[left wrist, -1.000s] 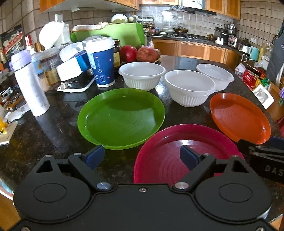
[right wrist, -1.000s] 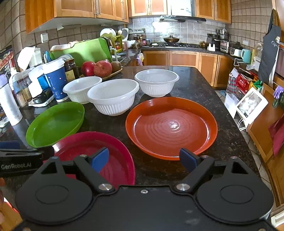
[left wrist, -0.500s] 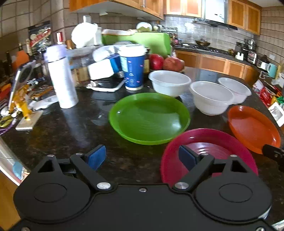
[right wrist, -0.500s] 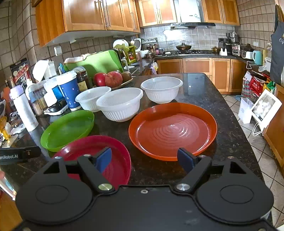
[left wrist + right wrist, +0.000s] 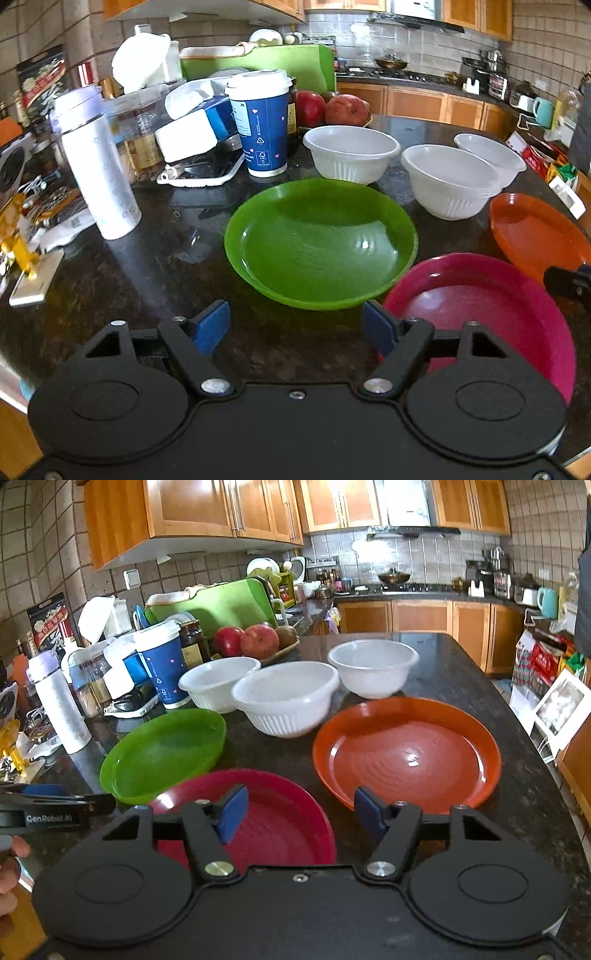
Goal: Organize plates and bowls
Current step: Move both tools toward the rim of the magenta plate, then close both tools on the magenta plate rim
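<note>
On the dark stone counter (image 5: 177, 258) lie a green plate (image 5: 321, 243), a dark red plate (image 5: 491, 314) and an orange plate (image 5: 539, 236). Behind them stand three white bowls (image 5: 351, 151) (image 5: 447, 181) (image 5: 491, 155). My left gripper (image 5: 295, 325) hovers just short of the green plate's near rim, its jaws closing over bare counter. In the right wrist view my right gripper (image 5: 299, 816) hangs over the right edge of the red plate (image 5: 266, 812), beside the orange plate (image 5: 406, 753). Its jaws are closing and press on nothing.
A blue paper cup (image 5: 262, 122), a white bottle (image 5: 96, 166), jars and packets crowd the left and back. Red fruit (image 5: 255, 640) and a green board (image 5: 221, 609) stand behind the bowls. The counter's edge (image 5: 532, 746) drops off at the right. A hand (image 5: 7, 867) holds the left gripper (image 5: 55, 808).
The left wrist view has swung left, so the green plate now lies ahead instead of the red one. Both grippers' jaws have narrowed. The right view has tilted up a little.
</note>
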